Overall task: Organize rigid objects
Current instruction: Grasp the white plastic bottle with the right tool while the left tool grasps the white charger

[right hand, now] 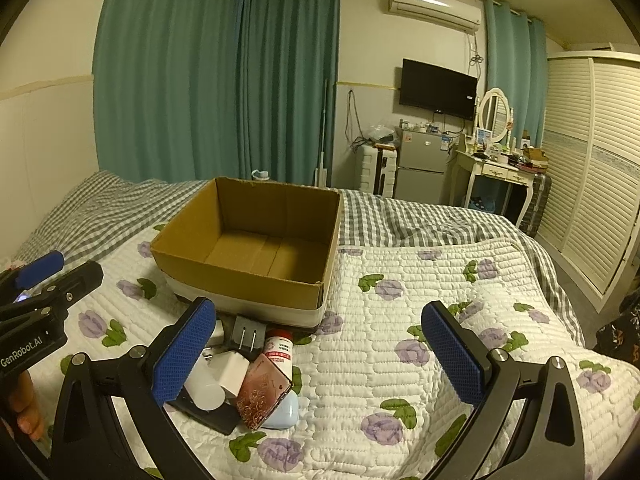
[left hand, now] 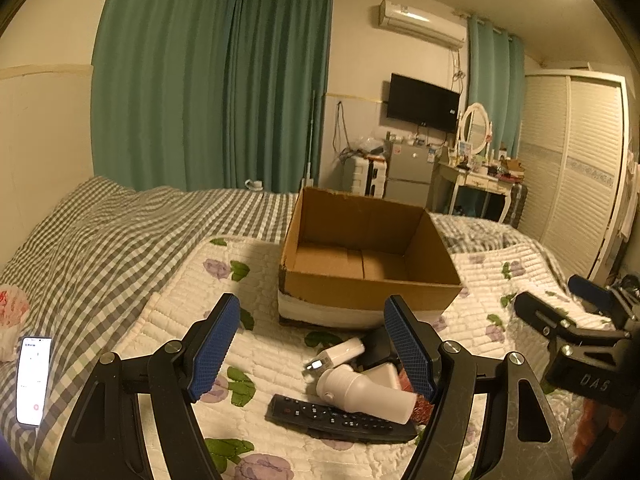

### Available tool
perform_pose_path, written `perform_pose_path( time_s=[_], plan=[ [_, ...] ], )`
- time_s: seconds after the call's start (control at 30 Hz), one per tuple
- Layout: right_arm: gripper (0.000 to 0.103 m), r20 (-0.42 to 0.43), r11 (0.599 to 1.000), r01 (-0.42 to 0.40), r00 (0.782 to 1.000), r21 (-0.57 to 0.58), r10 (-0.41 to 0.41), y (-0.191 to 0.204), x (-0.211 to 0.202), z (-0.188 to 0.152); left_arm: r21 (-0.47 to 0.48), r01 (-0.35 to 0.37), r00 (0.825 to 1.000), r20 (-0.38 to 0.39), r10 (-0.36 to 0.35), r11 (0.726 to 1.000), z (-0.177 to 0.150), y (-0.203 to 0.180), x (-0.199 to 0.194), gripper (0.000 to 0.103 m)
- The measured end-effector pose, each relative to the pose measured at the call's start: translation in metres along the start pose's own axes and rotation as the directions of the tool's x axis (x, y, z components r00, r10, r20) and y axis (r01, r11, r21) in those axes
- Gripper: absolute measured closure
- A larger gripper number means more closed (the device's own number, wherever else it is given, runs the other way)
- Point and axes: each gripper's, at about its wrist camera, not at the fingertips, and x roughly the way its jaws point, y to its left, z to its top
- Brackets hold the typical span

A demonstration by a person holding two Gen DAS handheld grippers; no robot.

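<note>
An open, empty cardboard box (left hand: 372,284) stands on the flowered quilt; it also shows in the right wrist view (right hand: 240,276). In front of it lies a small pile: a black remote (left hand: 340,420), a white bottle (left hand: 368,394), a white charger (left hand: 340,354), a black plug adapter (right hand: 248,334), a red-capped bottle (right hand: 280,350), a glittery red phone (right hand: 262,394) and a pale blue item (right hand: 286,414). My left gripper (left hand: 312,354) is open above the pile's left side. My right gripper (right hand: 320,356) is open, its left finger over the pile.
A lit phone (left hand: 34,380) lies on the checked bedcover at far left. The flowered quilt (right hand: 440,300) stretches to the right of the box. Beyond the bed are green curtains, a small fridge (right hand: 422,168), a dressing table and a louvred wardrobe.
</note>
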Motion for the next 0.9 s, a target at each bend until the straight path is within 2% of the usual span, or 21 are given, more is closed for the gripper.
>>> perform_pose_path(
  time_s=[0.27, 0.4, 0.47, 0.63, 0.8, 0.9],
  plan=[
    [0.0, -0.103, 0.999, -0.038, 0.994, -0.039, 0.034, -0.01, 0.039, -0.011, 0.055, -0.008, 0.987, -0.161, 0.017, 0.998, -0.016, -0.014, 0.036, 0.026],
    [0.0, -0.172, 0.995, -0.102, 0.98, -0.019, 0.097, -0.016, 0.056, -0.023, 0.103, -0.039, 0.974, -0.218, 0.061, 0.994, -0.026, -0.024, 0.052, 0.026],
    [0.001, -0.213, 0.987, -0.157, 0.966, -0.031, 0.147, -0.012, 0.062, -0.027, 0.112, -0.072, 0.967, -0.234, 0.097, 0.991, -0.029, -0.024, 0.056, 0.026],
    [0.01, -0.281, 0.948, -0.298, 0.924, -0.111, 0.258, 0.021, 0.069, -0.036, 0.095, -0.134, 0.957, -0.247, 0.154, 0.986, -0.026, -0.012, 0.056, 0.026],
    [0.02, -0.355, 0.905, -0.391, 0.88, -0.17, 0.314, 0.057, 0.081, -0.048, 0.143, -0.167, 0.949, -0.245, 0.198, 0.976, -0.025, -0.009, 0.047, 0.026],
    [0.026, -0.397, 0.875, -0.448, 0.849, -0.185, 0.35, 0.08, 0.092, -0.051, 0.11, -0.184, 0.938, -0.275, 0.208, 0.977, -0.028, 0.005, 0.045, 0.026]
  ],
)
